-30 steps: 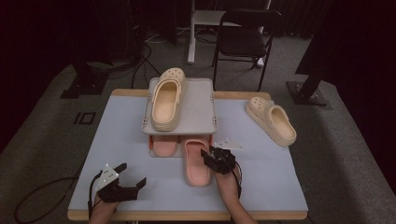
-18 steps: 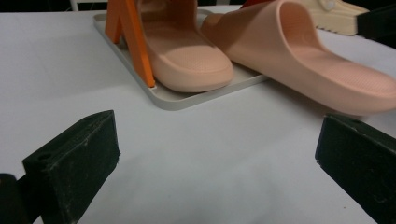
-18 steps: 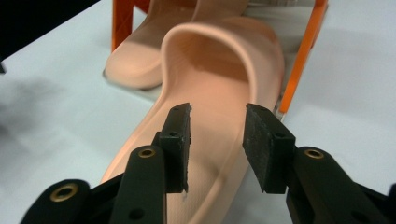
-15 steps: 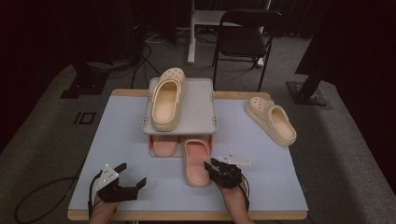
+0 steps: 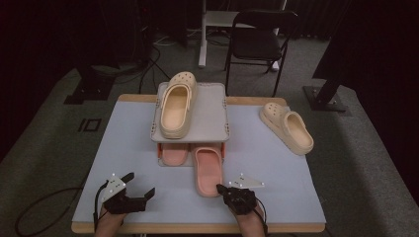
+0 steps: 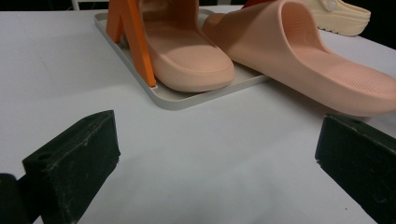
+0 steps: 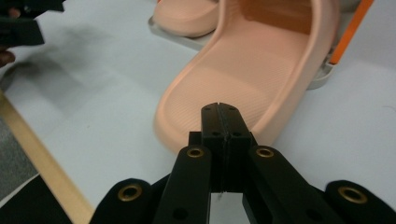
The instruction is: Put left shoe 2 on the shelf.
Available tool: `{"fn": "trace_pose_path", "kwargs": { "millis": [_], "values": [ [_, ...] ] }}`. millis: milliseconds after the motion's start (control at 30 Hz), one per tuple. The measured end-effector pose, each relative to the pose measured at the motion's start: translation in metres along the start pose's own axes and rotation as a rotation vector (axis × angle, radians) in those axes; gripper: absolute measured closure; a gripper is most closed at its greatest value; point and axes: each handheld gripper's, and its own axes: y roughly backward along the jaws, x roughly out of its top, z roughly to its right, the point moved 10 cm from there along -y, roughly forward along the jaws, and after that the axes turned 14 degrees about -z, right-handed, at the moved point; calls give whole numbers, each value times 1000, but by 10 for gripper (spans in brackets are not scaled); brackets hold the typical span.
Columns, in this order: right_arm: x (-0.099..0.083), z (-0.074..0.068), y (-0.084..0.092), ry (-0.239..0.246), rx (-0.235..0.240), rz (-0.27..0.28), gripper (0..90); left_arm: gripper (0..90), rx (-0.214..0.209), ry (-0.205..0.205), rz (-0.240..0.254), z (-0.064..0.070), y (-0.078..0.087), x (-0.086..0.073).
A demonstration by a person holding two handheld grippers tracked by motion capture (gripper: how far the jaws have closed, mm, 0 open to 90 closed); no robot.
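A pink slide (image 5: 207, 170) lies on the table with its toe under a two-tier rack and its heel toward me. My right gripper (image 5: 221, 188) sits just off that heel. Its jaws have just been closing and now stand shut with nothing between them; in the right gripper view the tip of the right gripper (image 7: 219, 109) points at the slide's heel rim (image 7: 252, 70). A second pink slide (image 5: 174, 154) rests on the rack's lower tray (image 6: 187, 98). My left gripper (image 5: 141, 183) stands open near the front left edge, the left gripper (image 6: 215, 154) empty and facing both slides.
A cream clog (image 5: 176, 103) lies on the rack's grey top shelf (image 5: 210, 113). Its mate (image 5: 287, 128) sits on the table at the right. Orange posts (image 6: 135, 42) hold up the shelf. A black chair (image 5: 259, 42) stands beyond the table.
My right gripper has drawn back from beside the pink slide's middle to its heel, and its jaws have closed. The slide and the left gripper have stayed put.
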Motion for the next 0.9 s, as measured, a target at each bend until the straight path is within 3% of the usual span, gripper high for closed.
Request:
{"fn": "trace_pose_path", "kwargs": {
  "millis": [200, 467, 633, 900],
  "values": [
    [-11, -16, -4, 36, 28, -29, 900, 0, 0, 0, 1, 0, 0, 0],
    [-24, -25, -19, 60, 54, -84, 900, 0, 1, 1, 2, -1, 1, 0],
    [-24, -25, -22, 63, 45, -82, 900, 0, 1, -2, 4, -2, 2, 0],
    [-7, -14, -29, 50, 25, -58, 900, 0, -1, -2, -1, -1, 1, 0]
  ]
}}
